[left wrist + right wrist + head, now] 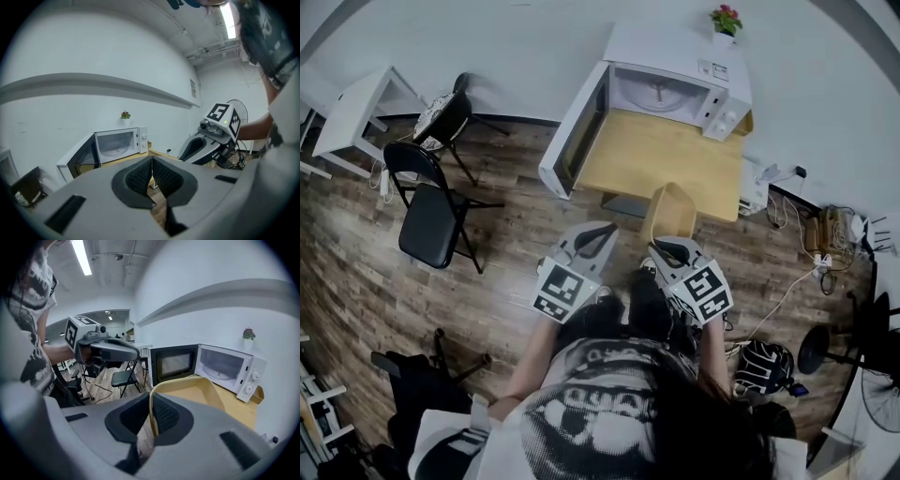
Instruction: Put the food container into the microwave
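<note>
My right tool (151,419) is pinching the container (199,391) by its near rim, at the worktop's (656,155) near edge. My left tool (152,174) is resting pressed together, empty. I am advising a level carry straight into the open microwave (225,365).

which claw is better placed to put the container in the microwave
Right. The right claw grips the rim of the container, and the microwave stands open ahead of it. The left claw is shut and empty.

The person (609,403) is wearing a white, black-printed T-shirt (581,436); the grey left gripper (598,231) and right gripper (667,247) are bearing black-and-white marker cubes (561,289).
</note>
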`<act>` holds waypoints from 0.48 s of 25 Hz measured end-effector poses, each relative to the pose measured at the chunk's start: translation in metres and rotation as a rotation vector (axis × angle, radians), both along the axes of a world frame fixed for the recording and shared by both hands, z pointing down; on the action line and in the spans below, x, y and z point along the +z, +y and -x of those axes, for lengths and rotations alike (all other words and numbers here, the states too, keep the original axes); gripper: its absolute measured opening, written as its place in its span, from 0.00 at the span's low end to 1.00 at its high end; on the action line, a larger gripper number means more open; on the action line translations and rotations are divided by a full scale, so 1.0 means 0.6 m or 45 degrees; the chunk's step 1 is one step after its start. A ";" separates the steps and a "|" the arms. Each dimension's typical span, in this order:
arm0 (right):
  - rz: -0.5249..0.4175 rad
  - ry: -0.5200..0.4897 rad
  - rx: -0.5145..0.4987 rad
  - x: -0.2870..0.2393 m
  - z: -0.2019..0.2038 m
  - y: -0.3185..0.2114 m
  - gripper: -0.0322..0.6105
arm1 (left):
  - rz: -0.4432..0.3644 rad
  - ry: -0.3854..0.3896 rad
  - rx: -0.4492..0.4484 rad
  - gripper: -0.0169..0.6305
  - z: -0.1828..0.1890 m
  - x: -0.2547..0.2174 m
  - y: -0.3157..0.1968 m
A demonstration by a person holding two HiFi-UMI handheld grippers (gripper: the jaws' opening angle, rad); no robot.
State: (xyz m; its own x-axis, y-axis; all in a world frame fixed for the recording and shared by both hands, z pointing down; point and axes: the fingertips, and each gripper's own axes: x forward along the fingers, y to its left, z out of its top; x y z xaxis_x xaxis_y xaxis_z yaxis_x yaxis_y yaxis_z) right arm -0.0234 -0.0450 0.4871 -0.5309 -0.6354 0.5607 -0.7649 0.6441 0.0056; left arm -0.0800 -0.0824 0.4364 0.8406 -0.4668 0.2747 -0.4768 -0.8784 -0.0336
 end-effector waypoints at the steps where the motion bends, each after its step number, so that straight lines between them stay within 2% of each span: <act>1: 0.006 0.003 -0.003 0.002 -0.001 0.000 0.09 | 0.006 0.000 -0.001 0.03 0.001 0.003 0.002; 12: 0.008 -0.010 -0.086 0.018 -0.007 -0.057 0.09 | 0.041 -0.007 -0.123 0.03 0.017 0.026 -0.030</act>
